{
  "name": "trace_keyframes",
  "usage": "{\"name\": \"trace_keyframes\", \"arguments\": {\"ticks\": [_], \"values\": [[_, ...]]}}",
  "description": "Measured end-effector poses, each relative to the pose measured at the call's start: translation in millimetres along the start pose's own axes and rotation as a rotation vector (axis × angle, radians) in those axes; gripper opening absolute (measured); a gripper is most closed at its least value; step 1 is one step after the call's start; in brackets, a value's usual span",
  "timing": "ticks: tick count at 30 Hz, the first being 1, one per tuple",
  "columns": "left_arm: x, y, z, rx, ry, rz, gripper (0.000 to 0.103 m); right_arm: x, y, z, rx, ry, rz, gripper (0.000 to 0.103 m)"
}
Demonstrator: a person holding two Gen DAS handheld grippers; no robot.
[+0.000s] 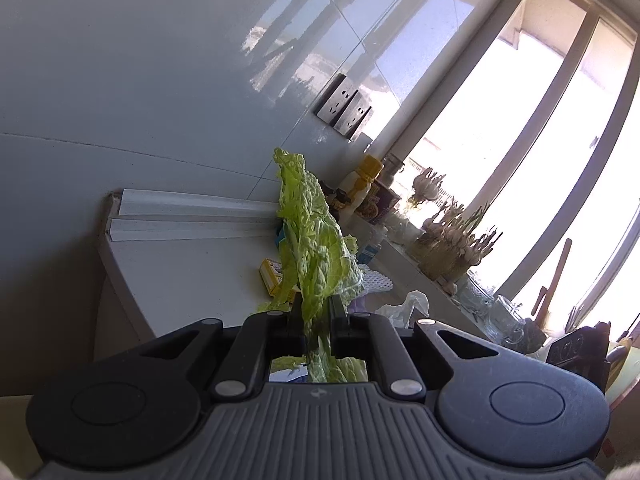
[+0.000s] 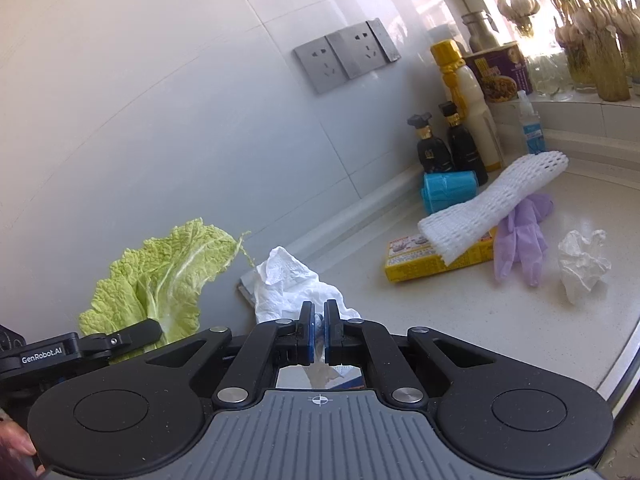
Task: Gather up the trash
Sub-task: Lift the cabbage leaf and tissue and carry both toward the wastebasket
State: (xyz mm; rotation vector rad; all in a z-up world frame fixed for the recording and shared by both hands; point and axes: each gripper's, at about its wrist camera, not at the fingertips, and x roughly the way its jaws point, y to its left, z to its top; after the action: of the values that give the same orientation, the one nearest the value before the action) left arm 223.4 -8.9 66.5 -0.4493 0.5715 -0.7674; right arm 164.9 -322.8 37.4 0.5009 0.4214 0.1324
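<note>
Bottles are lined up by the wall at the back of the counter (image 2: 500, 320): two small dark bottles (image 2: 434, 148), a tall cream bottle (image 2: 476, 112) with a yellow cap, and a clear spray bottle (image 2: 530, 126). What is inside them cannot be told. A purple noodle cup (image 2: 504, 74) is set on the sill, and glass jars (image 2: 604, 68) there are packed with garlic bulbs.

A blue roll (image 2: 450, 190) is laid just in front of the dark bottles. A white foam net (image 2: 492, 204) is propped across a yellow box (image 2: 432, 260) and a purple glove (image 2: 520, 236). A crumpled tissue (image 2: 582, 260) is left alone to the right of the glove, with bare counter around it. The rounded front edge of the counter is seen at the lower right, and more open counter is seen between the box and that edge. The wall is close on the left.

The left gripper (image 1: 318, 312) is clamped on a cabbage leaf (image 1: 308, 240), which is held up in the air above the counter. The right gripper (image 2: 319, 314) is pinched tight on a white paper towel (image 2: 288, 284), which is bunched in front of its blue pads (image 2: 306, 332) and also lifted. The two grippers are held side by side, near the counter's left end.
</note>
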Motion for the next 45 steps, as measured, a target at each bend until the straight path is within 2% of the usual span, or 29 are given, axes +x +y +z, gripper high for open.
{"name": "trace_keyframes", "arguments": {"ticks": [5, 8, 10, 14, 18, 22, 27, 32, 37, 45], "values": [[-3, -3, 6, -0.002, -0.008, -0.008, 0.009, 36, 12, -25, -0.002, 0.076, -0.021, 0.003], [-2, -4, 5, -0.008, -0.008, -0.002, 0.009, 73, 5, -54, -0.012, 0.175, -0.133, 0.003], [-6, -4, 5, 0.006, -0.009, 0.007, 0.009, 87, -6, -70, -0.002, 0.217, -0.178, 0.003], [-15, -1, 11, 0.036, -0.023, 0.042, 0.009, 85, -31, -79, 0.041, 0.179, -0.146, 0.000], [-16, 8, 20, 0.008, -0.049, 0.043, 0.009, 81, -45, -66, 0.005, 0.152, -0.244, 0.000], [-13, 10, 22, 0.004, -0.051, 0.051, 0.009, 78, -70, -50, 0.028, 0.136, -0.308, 0.000], [-19, 14, 27, -0.011, -0.069, 0.058, 0.009, 80, -72, -45, -0.038, 0.130, -0.369, 0.000], [-37, 18, 25, 0.000, -0.065, 0.100, 0.009, 82, -81, -35, -0.068, 0.118, -0.442, 0.000], [-55, 29, 16, 0.005, -0.042, 0.161, 0.009, 57, -81, -22, -0.023, 0.037, -0.371, 0.000], [-77, 40, 4, -0.011, -0.013, 0.220, 0.009, 22, -25, 0, -0.088, -0.040, -0.259, 0.000]]}}
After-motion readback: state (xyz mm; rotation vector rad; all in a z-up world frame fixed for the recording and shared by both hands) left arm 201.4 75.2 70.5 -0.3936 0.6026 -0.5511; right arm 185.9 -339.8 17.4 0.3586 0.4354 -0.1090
